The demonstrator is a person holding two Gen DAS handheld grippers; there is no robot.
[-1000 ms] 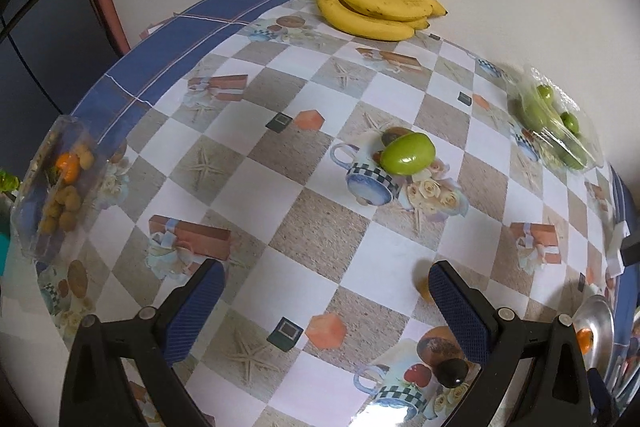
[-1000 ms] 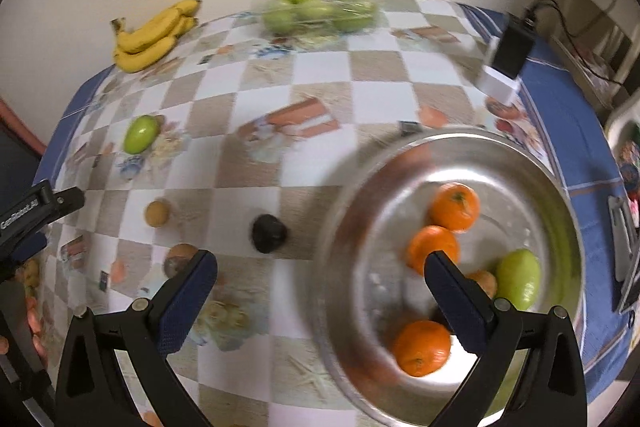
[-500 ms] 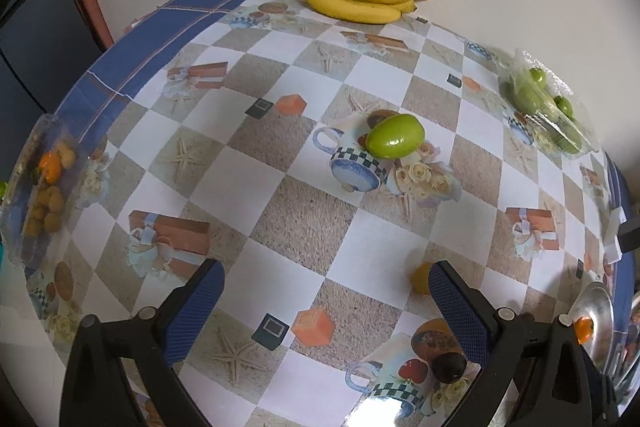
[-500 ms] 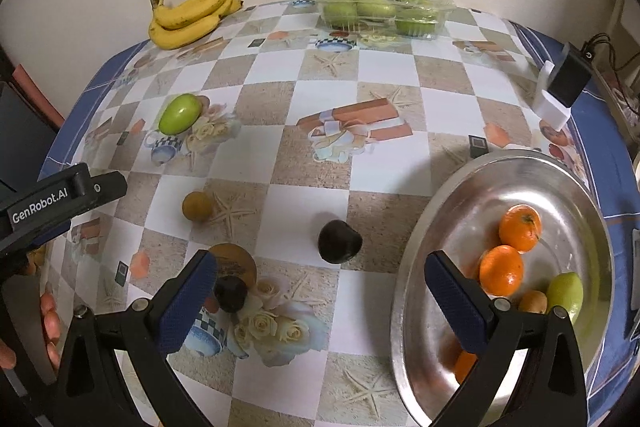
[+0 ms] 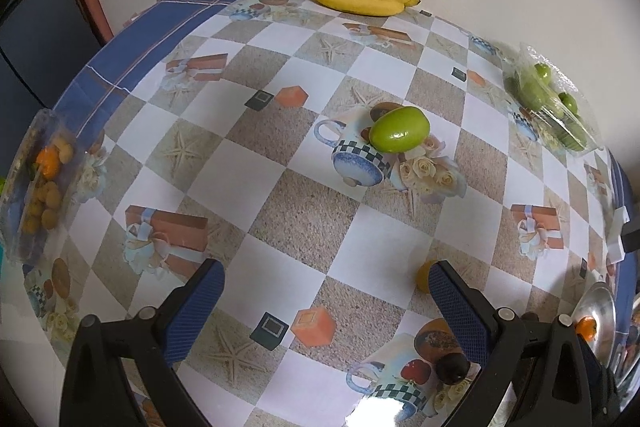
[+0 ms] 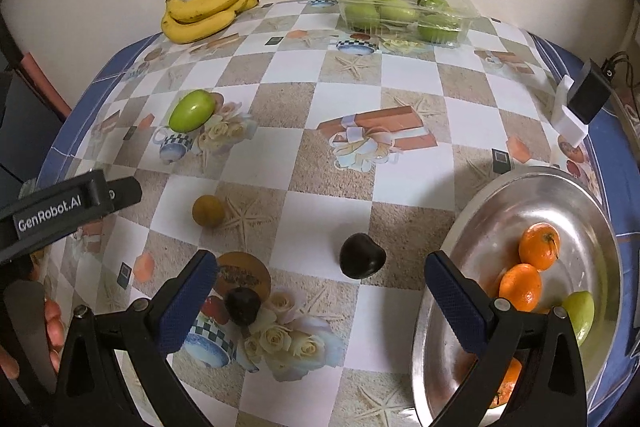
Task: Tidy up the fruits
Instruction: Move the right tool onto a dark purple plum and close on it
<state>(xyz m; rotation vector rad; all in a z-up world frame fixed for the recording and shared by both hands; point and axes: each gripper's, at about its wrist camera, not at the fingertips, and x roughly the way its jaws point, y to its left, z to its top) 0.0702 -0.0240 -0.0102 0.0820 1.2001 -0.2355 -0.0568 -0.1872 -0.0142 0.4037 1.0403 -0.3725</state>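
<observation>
A green fruit [image 5: 399, 129] lies mid-table, ahead of my open, empty left gripper [image 5: 326, 277]; it also shows in the right wrist view [image 6: 191, 110]. A small yellow-brown fruit [image 6: 208, 211] sits beside the left gripper's right finger [image 5: 456, 301]. A dark fruit [image 6: 362, 255] lies between the fingers of my open, empty right gripper [image 6: 320, 269]; a second dark fruit [image 6: 243, 305] lies by its left finger [image 6: 186, 305]. A metal bowl [image 6: 484, 211] at the right holds oranges [image 6: 538, 245] and a green fruit [image 6: 579, 311].
Bananas [image 6: 210, 9] lie against the back wall. A clear box of green fruits [image 6: 404, 13] stands at the back right. A clear box of small orange and yellow fruits [image 5: 40, 183] sits at the table's left edge. A black and white charger [image 6: 580, 103] lies at the right edge.
The right gripper has swung left from above the bowl to over the dark fruit. The left gripper has moved forward, toward the green fruit. Both stay open.
</observation>
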